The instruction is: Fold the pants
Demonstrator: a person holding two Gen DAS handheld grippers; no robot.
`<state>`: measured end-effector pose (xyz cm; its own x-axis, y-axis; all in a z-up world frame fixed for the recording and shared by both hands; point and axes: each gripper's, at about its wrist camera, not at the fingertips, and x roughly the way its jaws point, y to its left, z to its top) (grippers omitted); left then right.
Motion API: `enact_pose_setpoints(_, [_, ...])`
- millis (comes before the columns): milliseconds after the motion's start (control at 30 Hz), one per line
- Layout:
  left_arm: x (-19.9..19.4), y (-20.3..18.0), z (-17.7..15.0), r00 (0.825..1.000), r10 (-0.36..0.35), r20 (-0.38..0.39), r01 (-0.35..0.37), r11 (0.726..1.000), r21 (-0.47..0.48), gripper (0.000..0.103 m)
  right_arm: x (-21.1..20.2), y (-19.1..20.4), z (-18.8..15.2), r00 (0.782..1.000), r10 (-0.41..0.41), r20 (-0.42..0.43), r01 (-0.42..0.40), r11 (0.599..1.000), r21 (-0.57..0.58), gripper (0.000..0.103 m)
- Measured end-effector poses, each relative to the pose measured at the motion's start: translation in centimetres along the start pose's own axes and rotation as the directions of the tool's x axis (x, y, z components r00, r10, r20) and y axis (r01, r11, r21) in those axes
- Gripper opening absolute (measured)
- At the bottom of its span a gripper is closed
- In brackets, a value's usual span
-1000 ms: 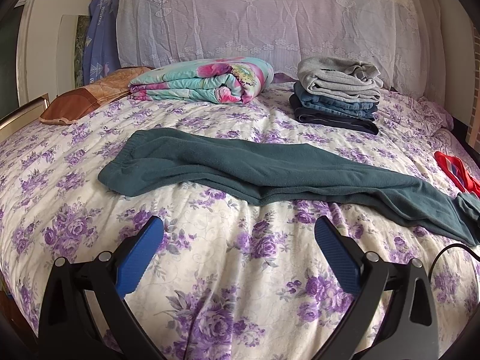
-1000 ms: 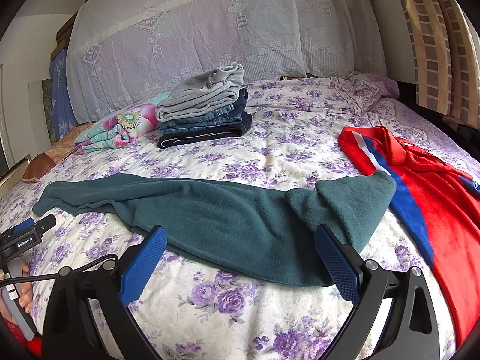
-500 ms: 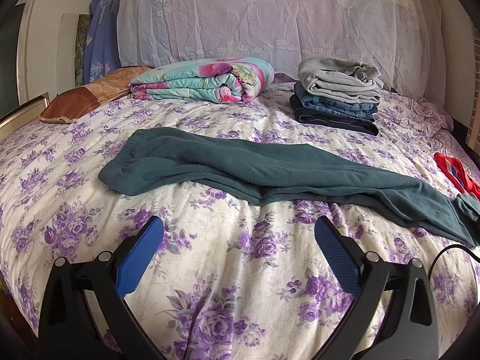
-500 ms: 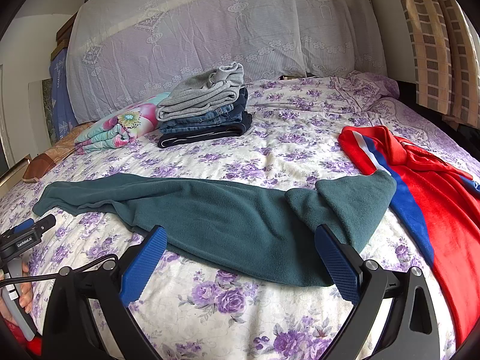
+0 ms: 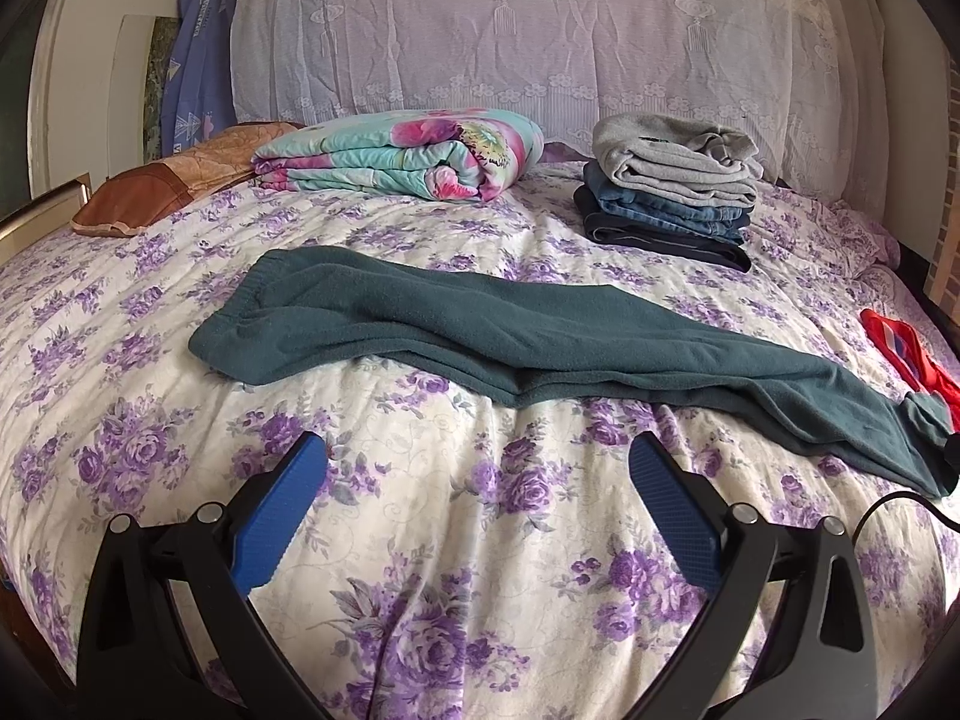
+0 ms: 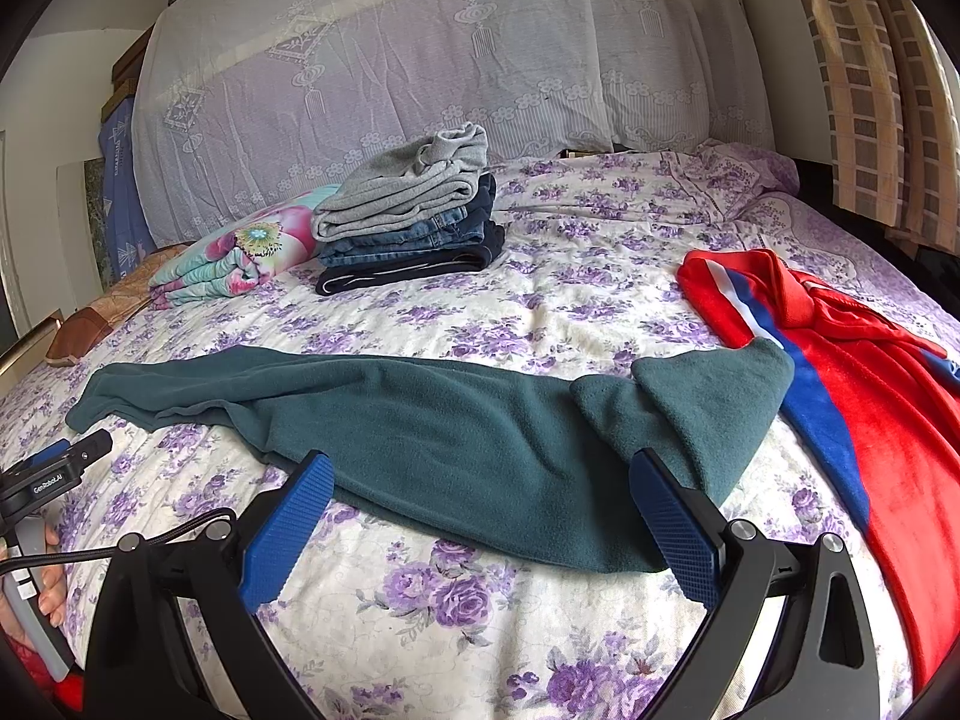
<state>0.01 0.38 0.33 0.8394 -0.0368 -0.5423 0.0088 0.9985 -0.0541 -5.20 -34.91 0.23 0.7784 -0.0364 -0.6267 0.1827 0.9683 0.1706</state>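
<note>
Dark teal fleece pants lie stretched across the flowered bedspread, waistband at the left and leg ends at the right. In the right wrist view the pants have their leg ends folded back near the red garment. My left gripper hovers open over bare bedspread, short of the pants' near edge. My right gripper is open too, its blue pads straddling the near edge of the legs without touching. The left gripper also shows at the far left, held by a hand.
A stack of folded grey, denim and dark clothes and a folded floral quilt sit near the lace-covered headboard. A red and blue garment lies at the right. A brown pillow is at the left, a curtain at the right.
</note>
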Motion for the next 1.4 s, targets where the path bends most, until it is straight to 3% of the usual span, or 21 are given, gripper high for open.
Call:
enact_pose_setpoints(100, [0.6, 3.5, 0.1, 0.99, -0.115, -0.083, 0.106, 0.989, -0.102, 0.098, 0.0, 0.0, 0.0, 1.0, 0.002, -0.001, -0.002, 1.0, 0.002, 0.1])
enact_pose_setpoints(167, [0.6, 5.1, 0.2, 0.98, -0.173, -0.098, 0.162, 0.98, -0.113, 0.098, 0.0, 0.0, -0.1, 1.0, 0.006, -0.003, -0.006, 1.0, 0.008, 0.1])
enact_pose_setpoints(233, [0.2, 6.0, 0.7, 0.98, -0.167, -0.109, 0.159, 0.984, -0.082, 0.098, -0.1, 0.1, -0.2, 1.0, 0.012, -0.001, -0.012, 1.0, 0.015, 0.1])
enact_pose_setpoints(267, [0.8, 6.8, 1.1, 0.962, -0.176, -0.209, 0.151, 0.98, -0.133, 0.098, -0.1, 0.1, -0.3, 1.0, 0.018, 0.0, -0.018, 1.0, 0.019, 0.1])
enact_pose_setpoints(300, [1.0, 7.4, 1.5, 0.961, -0.178, -0.213, 0.147, 0.977, -0.152, 0.098, -0.2, 0.1, -0.3, 1.0, 0.022, 0.001, -0.022, 0.999, 0.024, 0.1])
enact_pose_setpoints(333, [1.7, 8.5, 2.0, 0.934, -0.193, -0.301, 0.131, 0.968, -0.213, 0.098, -0.2, 0.1, -0.4, 1.0, 0.027, 0.001, -0.027, 0.999, 0.03, 0.1])
enact_pose_setpoints(400, [3.2, 10.3, 2.9, 0.91, -0.218, -0.353, 0.111, 0.947, -0.301, 0.098, -0.2, 0.1, -0.5, 0.999, 0.036, 0.0, -0.036, 0.999, 0.04, 0.1])
enact_pose_setpoints(467, [4.5, 12.0, 3.6, 0.897, -0.275, -0.347, 0.119, 0.904, -0.41, 0.098, -0.2, -0.2, -0.5, 0.999, 0.047, -0.007, -0.046, 0.998, 0.052, 0.1])
enact_pose_setpoints(567, [6.2, 13.6, 4.3, 0.887, -0.365, -0.282, 0.161, 0.818, -0.552, 0.098, -0.1, -0.6, -0.4, 0.998, 0.06, -0.021, -0.059, 0.995, 0.076, 0.1])
enact_pose_setpoints(700, [8.1, 14.7, 4.9, 0.886, -0.362, -0.29, 0.115, 0.776, -0.62, 0.098, 0.2, -1.2, -0.2, 0.997, 0.071, -0.038, -0.066, 0.992, 0.107, 0.1])
enact_pose_setpoints(767, [7.9, 14.7, 5.1, 0.892, -0.379, -0.247, 0.149, 0.761, -0.631, 0.097, 0.1, -1.5, -0.2, 0.997, 0.075, -0.033, -0.071, 0.99, 0.124, 0.1])
enact_pose_setpoints(833, [7.6, 14.4, 5.4, 0.902, -0.379, -0.205, 0.187, 0.774, -0.604, 0.091, -0.1, -1.9, -0.2, 0.996, 0.088, -0.023, -0.084, 0.986, 0.142, 0.1])
enact_pose_setpoints(900, [7.6, 14.5, 5.6, 0.914, -0.363, -0.183, 0.202, 0.797, -0.569, 0.067, 0.0, -2.4, -0.1, 0.994, 0.107, -0.021, -0.102, 0.981, 0.163, 0.1])
enact_pose_setpoints(933, [7.8, 14.4, 5.6, 0.915, -0.355, -0.193, 0.193, 0.804, -0.562, 0.064, 0.1, -2.5, -0.1, 0.994, 0.111, -0.023, -0.105, 0.979, 0.174, 0.1])
enact_pose_setpoints(1000, [8.3, 15.0, 5.3, 0.909, -0.384, -0.162, 0.227, 0.781, -0.581, 0.052, 0.2, -2.8, 0.0, 0.993, 0.119, -0.027, -0.112, 0.974, 0.195, 0.1])
enact_pose_setpoints(1067, [8.3, 15.4, 5.2, 0.908, -0.393, -0.143, 0.24, 0.768, -0.593, 0.025, 0.3, -3.2, 0.0, 0.991, 0.129, -0.023, -0.121, 0.969, 0.216, 0.1])
enact_pose_setpoints(1133, [7.9, 15.4, 5.4, 0.905, -0.407, -0.123, 0.267, 0.77, -0.58, 0.006, 0.4, -3.5, 0.1, 0.991, 0.135, -0.023, -0.126, 0.964, 0.232, 0.1])
enact_pose_setpoints(1400, [7.6, 13.4, 9.7, 0.919, -0.386, -0.08, 0.314, 0.839, -0.445, 0.004, -0.2, -5.2, 0.7, 0.987, 0.162, -0.001, -0.155, 0.944, 0.291, 0.1])
